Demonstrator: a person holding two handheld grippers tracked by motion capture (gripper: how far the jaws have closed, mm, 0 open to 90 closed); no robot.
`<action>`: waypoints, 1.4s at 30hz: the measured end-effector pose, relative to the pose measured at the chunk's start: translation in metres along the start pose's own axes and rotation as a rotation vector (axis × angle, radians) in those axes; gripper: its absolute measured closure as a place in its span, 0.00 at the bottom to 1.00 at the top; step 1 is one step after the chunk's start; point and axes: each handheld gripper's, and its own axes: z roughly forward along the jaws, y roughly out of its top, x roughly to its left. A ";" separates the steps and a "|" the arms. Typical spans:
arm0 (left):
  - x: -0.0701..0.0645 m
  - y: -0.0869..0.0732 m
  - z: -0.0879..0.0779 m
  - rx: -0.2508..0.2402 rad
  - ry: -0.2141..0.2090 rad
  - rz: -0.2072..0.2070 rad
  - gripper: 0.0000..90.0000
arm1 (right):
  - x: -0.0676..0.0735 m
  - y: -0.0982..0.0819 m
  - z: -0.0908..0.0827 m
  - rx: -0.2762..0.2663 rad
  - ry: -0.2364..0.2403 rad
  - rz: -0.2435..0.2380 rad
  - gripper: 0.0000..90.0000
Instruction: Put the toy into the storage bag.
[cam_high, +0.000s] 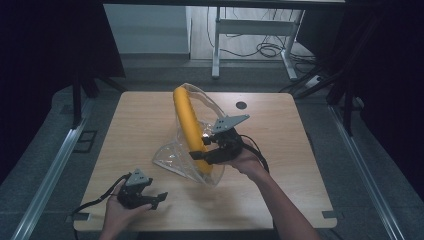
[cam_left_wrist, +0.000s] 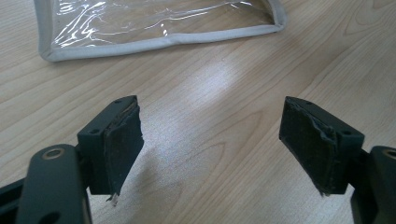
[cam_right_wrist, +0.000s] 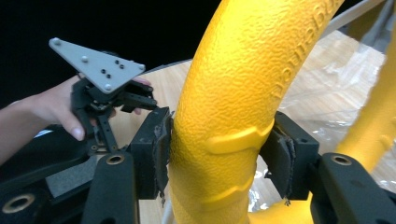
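At the table's near left corner, the left gripper rests low with its jaws spread wide over bare wood, nothing between them. Just beyond it lies the clear plastic bag, grey-trimmed, partly flat on the wood. The yellow ring stands upright at mid-table inside the bag's raised side. The right gripper straddles the ring: the left pad touches, the right pad stands slightly off, so the jaws are loosened around it.
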 end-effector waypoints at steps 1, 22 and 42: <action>0.000 0.000 0.000 0.001 -0.001 0.001 0.23 | -0.001 0.000 0.000 -0.002 0.003 0.001 0.51; 0.000 0.000 0.000 0.002 0.000 0.002 0.23 | 0.004 -0.007 -0.021 -0.096 -0.059 0.001 0.35; -0.001 -0.001 0.002 0.007 0.002 0.000 0.23 | -0.008 -0.042 -0.055 -0.084 -0.155 0.044 0.39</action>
